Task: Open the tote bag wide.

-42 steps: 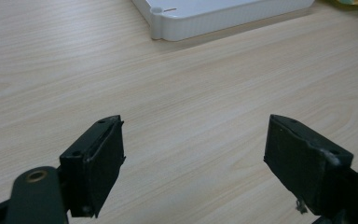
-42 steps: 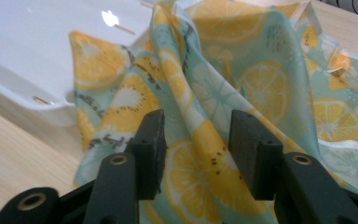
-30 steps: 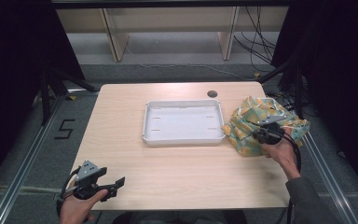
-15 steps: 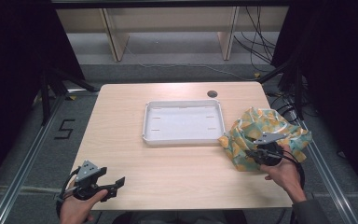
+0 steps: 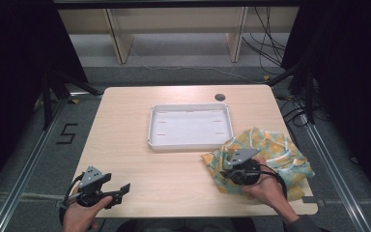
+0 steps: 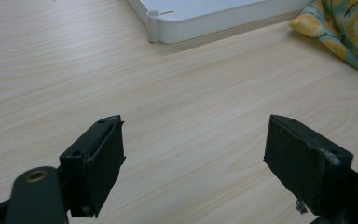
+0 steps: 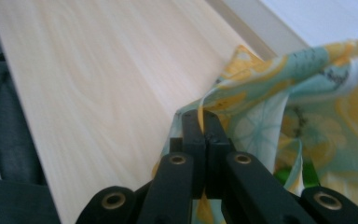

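Pale wood desk (image 5: 140, 121), dark floor and shelving beyond. We list the following.

Item: white tray (image 5: 189, 127), shallow, at the desk's middle toward the far side.

Item: patterned cloth (image 5: 280, 150), yellow and teal, crumpled on the desk at our right, its far edge just beside the tray's near right corner.

Item: right gripper (image 5: 235, 166), held in our right hand (image 5: 266, 191) over the cloth's near left part. In the right gripper view its fingers (image 7: 193, 135) are pressed together with a fold of the cloth pinched between their tips.

Item: left gripper (image 5: 121, 189), held in our left hand (image 5: 79, 215) at the desk's near left corner, well apart from cloth and tray. Its fingers (image 6: 95, 158) stand wide apart over bare wood, holding and touching nothing.
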The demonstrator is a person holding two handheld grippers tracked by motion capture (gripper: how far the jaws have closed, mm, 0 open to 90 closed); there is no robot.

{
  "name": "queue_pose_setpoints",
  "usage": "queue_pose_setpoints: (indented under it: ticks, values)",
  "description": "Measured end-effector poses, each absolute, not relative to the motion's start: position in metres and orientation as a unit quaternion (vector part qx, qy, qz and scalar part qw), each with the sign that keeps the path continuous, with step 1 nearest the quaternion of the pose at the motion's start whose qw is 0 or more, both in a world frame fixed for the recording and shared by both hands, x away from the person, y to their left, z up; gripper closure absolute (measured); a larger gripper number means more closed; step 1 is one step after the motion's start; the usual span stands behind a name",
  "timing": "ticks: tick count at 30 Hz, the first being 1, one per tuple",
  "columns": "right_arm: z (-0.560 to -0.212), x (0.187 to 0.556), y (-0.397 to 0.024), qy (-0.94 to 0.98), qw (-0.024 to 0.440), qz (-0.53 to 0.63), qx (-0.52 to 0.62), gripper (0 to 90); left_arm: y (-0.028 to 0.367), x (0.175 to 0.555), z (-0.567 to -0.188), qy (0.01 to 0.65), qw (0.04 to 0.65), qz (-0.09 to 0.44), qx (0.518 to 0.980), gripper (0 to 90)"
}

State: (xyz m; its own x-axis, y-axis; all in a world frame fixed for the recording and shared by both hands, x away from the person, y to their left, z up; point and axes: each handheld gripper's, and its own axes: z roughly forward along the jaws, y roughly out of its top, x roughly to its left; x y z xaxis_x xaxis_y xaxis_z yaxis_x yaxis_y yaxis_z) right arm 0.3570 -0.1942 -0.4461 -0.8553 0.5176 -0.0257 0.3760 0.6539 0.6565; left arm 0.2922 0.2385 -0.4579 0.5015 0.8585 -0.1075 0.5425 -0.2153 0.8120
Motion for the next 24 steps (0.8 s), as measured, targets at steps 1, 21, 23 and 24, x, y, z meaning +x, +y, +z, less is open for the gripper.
queue_pose_setpoints:
  ticks: [1, 21, 23, 24]
  values:
    - [-0.446, 0.356, -0.186, 0.905, 0.097, 0.332, 0.246, 90.0, 0.239, 0.292, -0.458, 0.461, 0.422, 0.188, 0.758, 19.2]
    - [-0.410, 0.342, -0.211, 0.853, 0.104, 0.405, 0.312, 47.4, 0.198, 0.304, -0.455, 0.432, 0.467, 0.097, 0.765, 18.6]
    - [-0.405, 0.341, -0.233, 0.841, 0.139, 0.407, 0.328, 47.4, 0.183, 0.310, -0.457, 0.422, 0.470, 0.087, 0.771, 18.6]
    - [-0.404, 0.339, -0.239, 0.837, 0.149, 0.397, 0.346, 47.1, 0.172, 0.314, -0.459, 0.417, 0.472, 0.084, 0.772, 18.7]
